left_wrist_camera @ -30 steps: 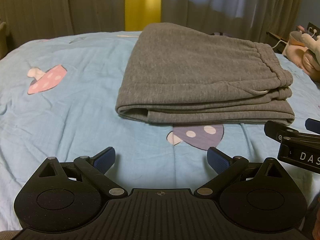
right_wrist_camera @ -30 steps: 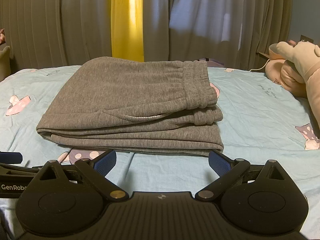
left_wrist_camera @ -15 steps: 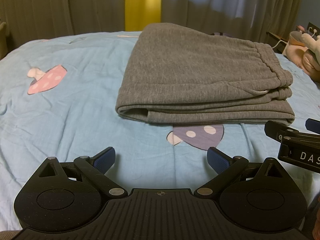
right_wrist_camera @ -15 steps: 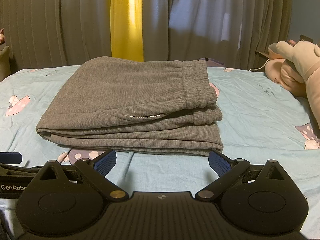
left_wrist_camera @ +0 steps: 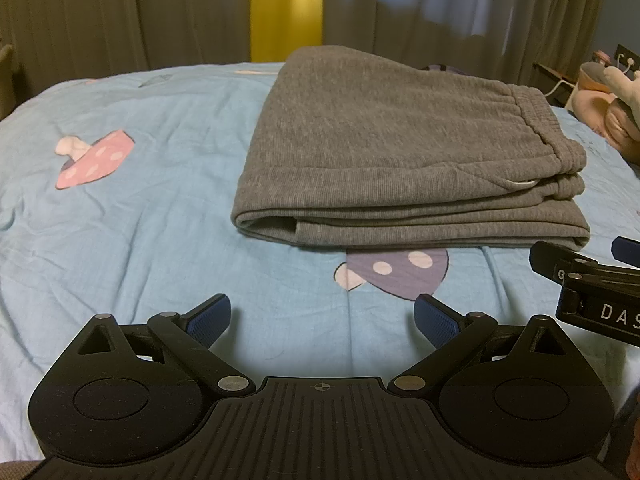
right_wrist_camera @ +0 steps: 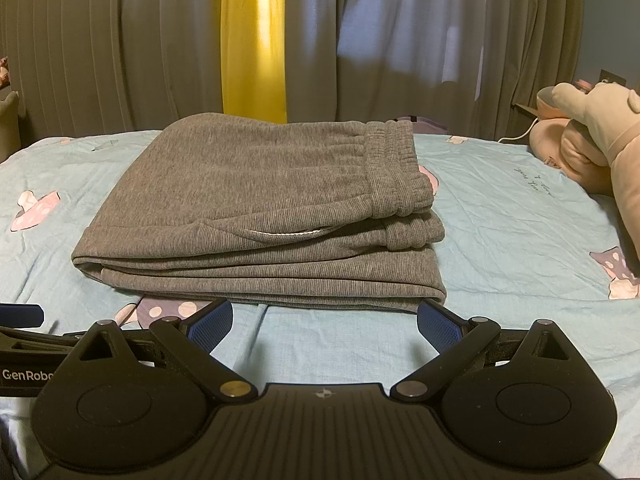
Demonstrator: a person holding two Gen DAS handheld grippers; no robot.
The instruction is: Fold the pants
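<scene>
Grey pants (left_wrist_camera: pixel 400 152): folded, flat on bed (left_wrist_camera: pixel 132 216)
left tool (left_wrist_camera: pixel 322 320): released, near pants' front edge
right tool (right_wrist_camera: pixel 325 322): released, just before same edge

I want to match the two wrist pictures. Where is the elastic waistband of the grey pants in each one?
Left wrist view: the waistband sits right of centre, at the right end of the folded pants.
Right wrist view: the waistband lies slightly right of centre.
Shared landmark: the yellow curtain strip behind the bed.
</scene>
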